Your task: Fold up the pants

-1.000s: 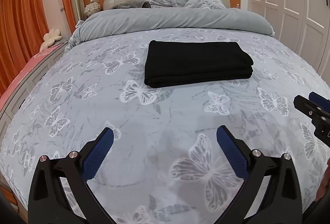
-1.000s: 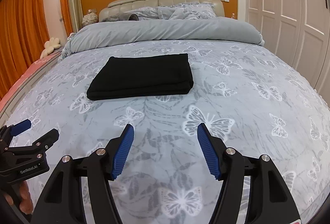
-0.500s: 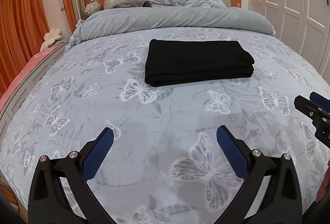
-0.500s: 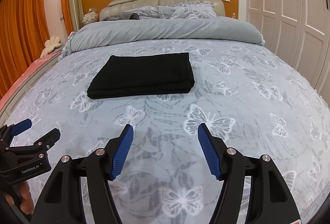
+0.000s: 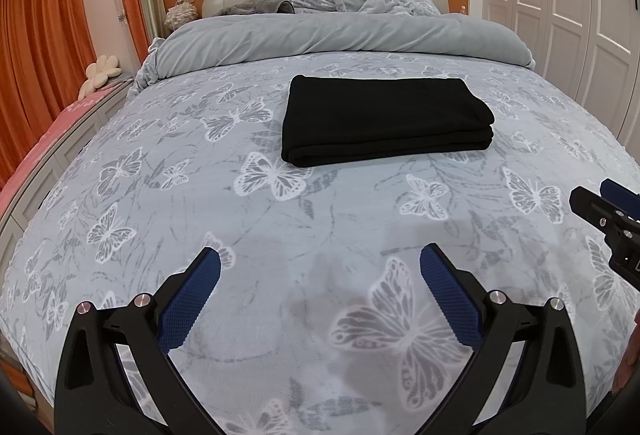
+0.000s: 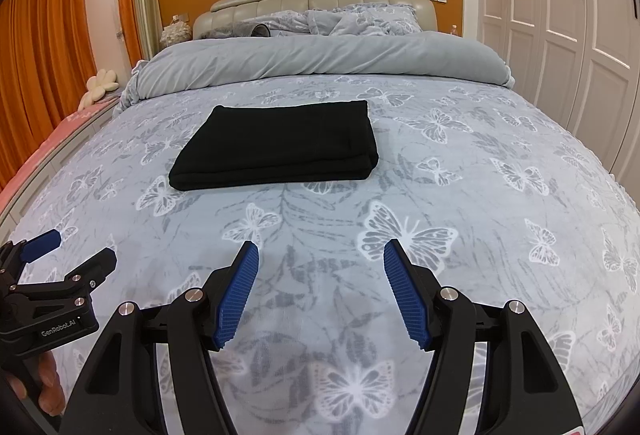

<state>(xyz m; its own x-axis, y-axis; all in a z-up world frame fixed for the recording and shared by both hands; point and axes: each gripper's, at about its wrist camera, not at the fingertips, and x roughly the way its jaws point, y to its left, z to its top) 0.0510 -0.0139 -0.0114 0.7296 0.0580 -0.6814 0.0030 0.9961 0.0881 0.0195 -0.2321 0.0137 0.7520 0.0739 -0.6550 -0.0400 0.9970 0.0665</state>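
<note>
The pants [image 5: 384,121] sit mid-bed, a black, flat, squared-off stack on the butterfly quilt [image 5: 280,235], well clear of both tools and short of the rolled grey duvet [image 5: 340,35] at the head end. From here they look already folded, layers stacked with a rounded fold along the right end.

Left gripper [image 5: 320,263] hovers low over the near quilt, fingers spread wide, nothing between them. Right gripper [image 6: 320,255], same story: fingers wide apart, empty, aimed up the bed toward the pants [image 6: 280,147].

How will this cloth behave? Soft and limp, I'd say, fairly light, a bit fuzzy rather than slick, so the blue ribbed pads should bite well. The catch is the layers: pinch only the top one and the stack peels open. If another fold or a tidy-up is wanted, best bet is the near edge at its two corners, one gripper each, closing on every layer. The soft quilt below could get caught in the pinch too.
</note>
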